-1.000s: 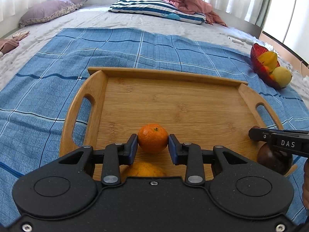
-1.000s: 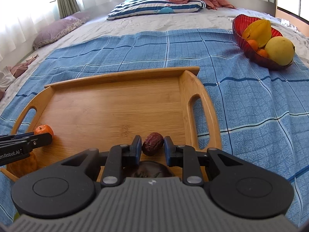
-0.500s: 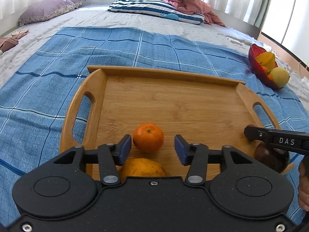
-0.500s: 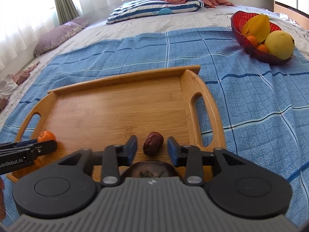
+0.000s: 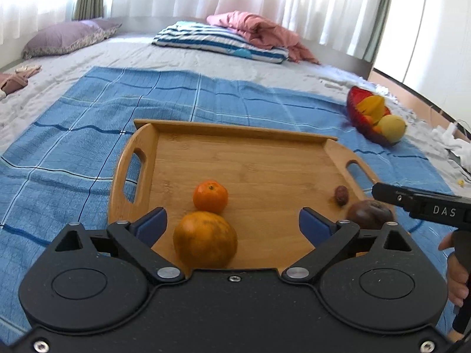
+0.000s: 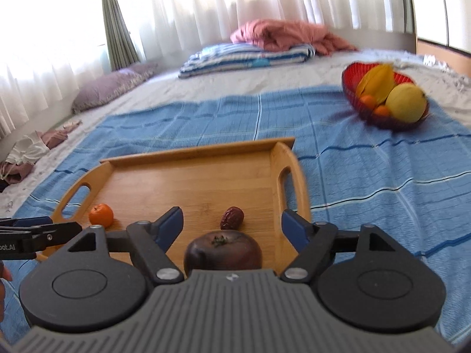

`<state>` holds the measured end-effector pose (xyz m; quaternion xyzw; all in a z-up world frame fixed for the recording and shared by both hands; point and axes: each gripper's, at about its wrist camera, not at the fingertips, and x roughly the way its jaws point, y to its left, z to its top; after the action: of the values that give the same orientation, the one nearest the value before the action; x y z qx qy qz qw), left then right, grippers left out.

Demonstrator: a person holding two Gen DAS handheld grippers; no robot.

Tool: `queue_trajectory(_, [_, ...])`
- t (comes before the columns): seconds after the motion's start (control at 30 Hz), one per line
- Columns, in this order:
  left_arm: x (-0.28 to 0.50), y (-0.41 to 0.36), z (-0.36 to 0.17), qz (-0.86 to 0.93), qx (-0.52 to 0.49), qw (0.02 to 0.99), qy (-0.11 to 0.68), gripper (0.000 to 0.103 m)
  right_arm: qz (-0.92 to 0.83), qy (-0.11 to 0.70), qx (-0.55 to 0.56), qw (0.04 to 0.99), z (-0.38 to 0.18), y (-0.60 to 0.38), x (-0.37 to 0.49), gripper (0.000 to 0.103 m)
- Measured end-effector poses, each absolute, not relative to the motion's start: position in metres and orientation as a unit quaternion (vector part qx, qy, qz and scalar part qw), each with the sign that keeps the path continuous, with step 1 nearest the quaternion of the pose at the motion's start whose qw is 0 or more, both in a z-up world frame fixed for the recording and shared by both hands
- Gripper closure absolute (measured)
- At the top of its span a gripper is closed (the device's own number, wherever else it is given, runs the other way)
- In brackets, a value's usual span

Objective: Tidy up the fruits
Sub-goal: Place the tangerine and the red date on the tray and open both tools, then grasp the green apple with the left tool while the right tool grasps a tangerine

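A wooden tray (image 5: 250, 158) lies on a blue checked cloth. On it rest a small tangerine (image 5: 210, 196), a larger orange (image 5: 205, 242), a red date (image 5: 341, 195) and a dark purple fruit (image 5: 369, 214). My left gripper (image 5: 232, 228) is open and empty, raised behind the orange. In the right wrist view the tray (image 6: 191, 173) shows the tangerine (image 6: 101, 214), the date (image 6: 232, 217) and the dark fruit (image 6: 222, 253). My right gripper (image 6: 232, 229) is open and empty, above the dark fruit.
A red bowl (image 6: 353, 88) with a starfruit, a yellow fruit and small oranges stands on the cloth at the far right; it also shows in the left wrist view (image 5: 353, 103). Pillows and a pink blanket (image 5: 259, 32) lie at the back of the bed.
Both grippers opened wide and pulled back and up. The left let go of the tangerine and the right let go of the date; both fruits now rest on the tray.
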<state>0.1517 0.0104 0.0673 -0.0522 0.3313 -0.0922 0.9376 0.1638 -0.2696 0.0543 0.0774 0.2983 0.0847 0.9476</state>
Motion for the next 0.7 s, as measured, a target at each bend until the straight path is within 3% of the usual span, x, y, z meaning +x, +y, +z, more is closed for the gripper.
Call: queue_trajectory(0.7, [0.059,0.003,0.046,-0.124,-0.03,0.94,0.316,0.001,0.062,0.208,-0.035,0.976,0.022,-0.257,0.053,0.016])
